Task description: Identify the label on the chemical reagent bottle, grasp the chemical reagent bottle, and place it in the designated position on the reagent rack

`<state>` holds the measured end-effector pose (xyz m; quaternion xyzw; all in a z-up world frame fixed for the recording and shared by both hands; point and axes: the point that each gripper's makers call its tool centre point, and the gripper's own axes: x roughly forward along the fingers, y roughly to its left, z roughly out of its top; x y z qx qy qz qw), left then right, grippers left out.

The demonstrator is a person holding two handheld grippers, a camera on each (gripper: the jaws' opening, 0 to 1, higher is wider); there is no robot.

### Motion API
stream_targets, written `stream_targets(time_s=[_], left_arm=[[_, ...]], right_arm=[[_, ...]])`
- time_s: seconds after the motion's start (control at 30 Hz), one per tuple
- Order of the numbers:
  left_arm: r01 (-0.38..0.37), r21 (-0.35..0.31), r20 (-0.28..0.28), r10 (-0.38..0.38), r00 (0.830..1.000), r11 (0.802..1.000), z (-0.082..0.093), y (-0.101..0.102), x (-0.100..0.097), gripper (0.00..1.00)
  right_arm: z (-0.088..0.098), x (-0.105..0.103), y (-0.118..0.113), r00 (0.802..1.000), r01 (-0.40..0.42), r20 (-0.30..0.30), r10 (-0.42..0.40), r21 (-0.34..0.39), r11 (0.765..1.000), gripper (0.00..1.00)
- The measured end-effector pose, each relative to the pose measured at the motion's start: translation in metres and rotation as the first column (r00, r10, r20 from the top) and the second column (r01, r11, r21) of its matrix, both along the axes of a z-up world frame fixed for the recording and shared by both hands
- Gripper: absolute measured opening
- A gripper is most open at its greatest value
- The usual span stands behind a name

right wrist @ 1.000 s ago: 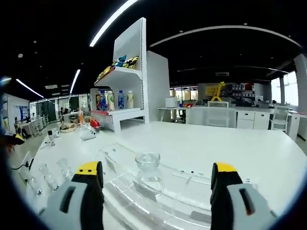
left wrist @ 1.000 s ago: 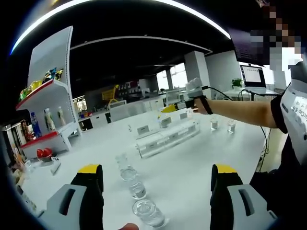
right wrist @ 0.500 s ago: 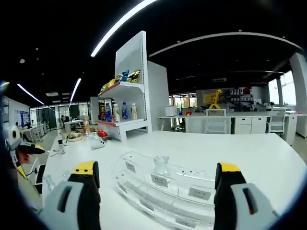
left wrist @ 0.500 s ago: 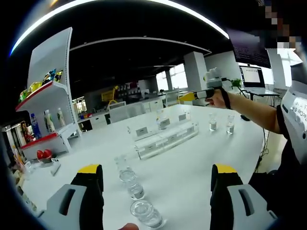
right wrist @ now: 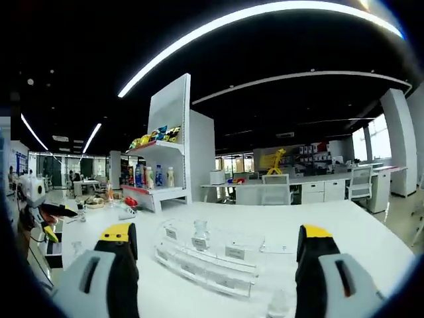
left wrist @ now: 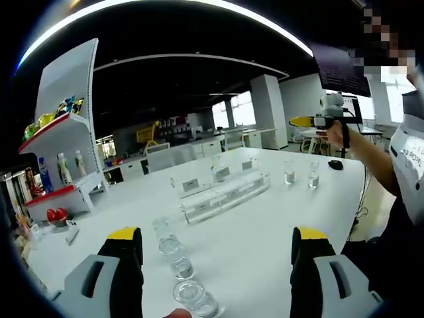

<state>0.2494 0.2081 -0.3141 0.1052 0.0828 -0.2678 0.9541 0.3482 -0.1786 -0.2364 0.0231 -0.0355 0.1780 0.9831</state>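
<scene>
The clear acrylic reagent rack [left wrist: 222,193] lies mid-table with white labels on its front. One clear glass reagent bottle [left wrist: 216,169] stands in it. Three more clear bottles [left wrist: 180,264] line up on the table just beyond my left gripper [left wrist: 217,233], which is open and holds nothing. Two further bottles [left wrist: 301,175] stand right of the rack. My right gripper [left wrist: 310,121], held by a hand, hovers high at the right. In the right gripper view, that gripper [right wrist: 216,232] is open and well back from the rack [right wrist: 205,264] and its bottle [right wrist: 200,234].
A tall white shelf [left wrist: 61,142] with snacks and drink bottles stands beyond the table's left end, seen too as the shelf [right wrist: 164,165]. Small red items [left wrist: 56,213] and clutter lie near it. A loose bottle [right wrist: 278,305] sits close below the right gripper. The person's arm [left wrist: 371,156] spans the right.
The right gripper has drawn up and back from the rack, leaving the bottle standing in it; the rack looks smaller now. The left gripper has barely moved.
</scene>
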Motion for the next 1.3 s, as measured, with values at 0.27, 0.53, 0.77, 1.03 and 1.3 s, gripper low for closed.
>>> stream_targets(time_s=[0.27,0.53,0.77,1.03,1.3], left_arm=[[0.007,0.006,0.007,-0.007,1.0,1.0,0.004,-0.002,0.005,0.93],[0.023,-0.018,0.0,-0.023,1.0,1.0,0.004,-0.009,0.011,0.93],[0.042,-0.018,-0.005,-0.042,0.999,0.999,0.004,-0.017,0.014,0.93],[0.045,-0.002,-0.012,-0.045,0.999,0.999,0.001,-0.02,0.017,0.93],[0.048,-0.002,-0.017,-0.048,0.999,0.999,0.0,-0.024,0.021,0.93]], right_arm=[[-0.003,-0.05,-0.034,0.999,0.053,0.001,-0.053,-0.013,0.998,0.97],[-0.019,-0.092,-0.052,0.993,0.116,-0.009,-0.116,-0.03,0.993,0.97],[-0.051,-0.101,-0.067,0.988,0.132,-0.077,-0.135,-0.031,0.991,0.97],[-0.068,-0.12,-0.061,0.991,0.092,-0.097,-0.097,-0.053,0.994,0.97],[-0.117,-0.12,-0.058,0.976,0.084,-0.193,-0.096,-0.07,0.994,0.97]])
